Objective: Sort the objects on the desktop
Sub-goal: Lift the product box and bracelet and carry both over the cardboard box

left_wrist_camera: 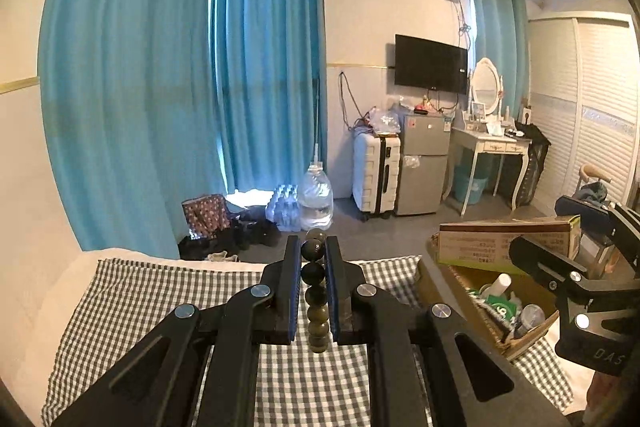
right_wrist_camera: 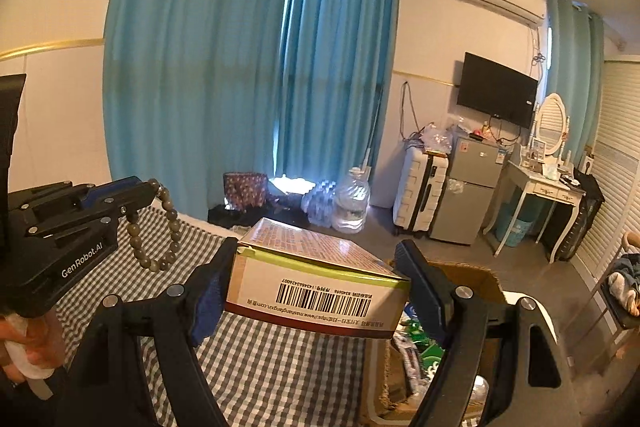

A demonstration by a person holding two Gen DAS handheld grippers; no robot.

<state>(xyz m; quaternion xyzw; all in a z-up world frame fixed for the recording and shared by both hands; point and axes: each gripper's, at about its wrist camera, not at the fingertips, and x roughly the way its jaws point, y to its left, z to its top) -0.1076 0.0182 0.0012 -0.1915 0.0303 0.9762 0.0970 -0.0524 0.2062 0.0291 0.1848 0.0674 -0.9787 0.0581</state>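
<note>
Bead bracelet (left_wrist_camera: 315, 291) and carton (right_wrist_camera: 316, 279) are both off the checked cloth (left_wrist_camera: 160, 291) at this moment, each carried in its own tongs. The left tongs (left_wrist_camera: 313, 291) are clenched on the bracelet, pads pinching the string of dark beads so that the loop hangs on edge between them. The right tongs (right_wrist_camera: 316, 281) stand wide but are grasping the carton across its width, blue pads against its two sides, barcode end facing the camera.

Both things are held raised, probably so they can be carried over the rim of the wicker basket (left_wrist_camera: 472, 291) at the right, which already holds small bottles and green packets; that looks like the sorting destination. The carton hovers near the basket's near edge, tilted slightly.

From the left wrist view the bracelet reads only as a single column of beads, and the right tongs (left_wrist_camera: 560, 267) show from the side with the carton (left_wrist_camera: 508, 239) above the basket. The right wrist view shows what that one hides: the bracelet (right_wrist_camera: 160, 227) is a full loop dangling from the left tongs (right_wrist_camera: 140, 195), and a hand (right_wrist_camera: 28, 347) grips their handle below. The basket (right_wrist_camera: 472, 271) is mostly hidden behind the carton there.
</note>
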